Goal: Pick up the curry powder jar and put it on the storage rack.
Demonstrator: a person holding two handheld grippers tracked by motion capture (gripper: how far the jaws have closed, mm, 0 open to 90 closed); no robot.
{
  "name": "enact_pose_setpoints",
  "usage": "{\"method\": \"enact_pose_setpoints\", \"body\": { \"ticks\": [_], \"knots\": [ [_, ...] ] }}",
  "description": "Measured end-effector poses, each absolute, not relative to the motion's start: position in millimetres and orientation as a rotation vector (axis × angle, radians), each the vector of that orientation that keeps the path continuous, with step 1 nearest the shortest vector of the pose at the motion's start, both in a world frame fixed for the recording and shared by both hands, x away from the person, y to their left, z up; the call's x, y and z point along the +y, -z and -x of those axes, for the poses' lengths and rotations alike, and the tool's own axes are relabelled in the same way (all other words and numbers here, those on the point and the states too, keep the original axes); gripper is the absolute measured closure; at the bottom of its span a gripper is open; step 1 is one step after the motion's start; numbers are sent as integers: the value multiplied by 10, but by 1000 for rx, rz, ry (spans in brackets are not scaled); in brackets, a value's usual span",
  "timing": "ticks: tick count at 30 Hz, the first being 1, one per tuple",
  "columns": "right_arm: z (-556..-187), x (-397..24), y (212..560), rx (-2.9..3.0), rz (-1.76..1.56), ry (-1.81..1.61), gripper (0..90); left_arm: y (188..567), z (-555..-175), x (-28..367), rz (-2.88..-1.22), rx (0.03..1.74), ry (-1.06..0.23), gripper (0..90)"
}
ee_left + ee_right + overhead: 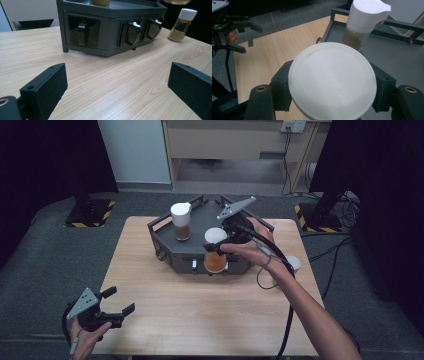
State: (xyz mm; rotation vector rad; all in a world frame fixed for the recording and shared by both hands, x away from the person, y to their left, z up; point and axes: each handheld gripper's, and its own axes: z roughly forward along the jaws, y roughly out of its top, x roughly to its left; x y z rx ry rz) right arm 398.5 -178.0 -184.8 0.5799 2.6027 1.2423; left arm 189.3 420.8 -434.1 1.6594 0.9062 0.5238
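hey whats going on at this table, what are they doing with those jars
A person works with a tool in each hand at a wooden table. The right tool is shut on a white-lidded spice jar, holding it at the front edge of a dark grey rack. A second jar with a spout lid stands on the rack's top. A third small jar stands on the table to the rack's right. The left tool is open and empty near the table's front left corner.
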Motion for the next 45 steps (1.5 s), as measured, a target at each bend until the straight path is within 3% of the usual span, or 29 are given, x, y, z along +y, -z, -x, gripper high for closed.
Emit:
{"method": "enact_pose_setpoints", "body": {
  "ticks": [17, 45],
  "knots": [
    [-4276, -1700, 1698, 2551, -669, -1209, 341, 4342, -1898, 4219, -1659, 905, -517, 14],
    [-4710, -1374, 1981, 2482, -853, -1120, 341, 4348, -1901, 4237, -1654, 903, -516, 18]
  ]
}}
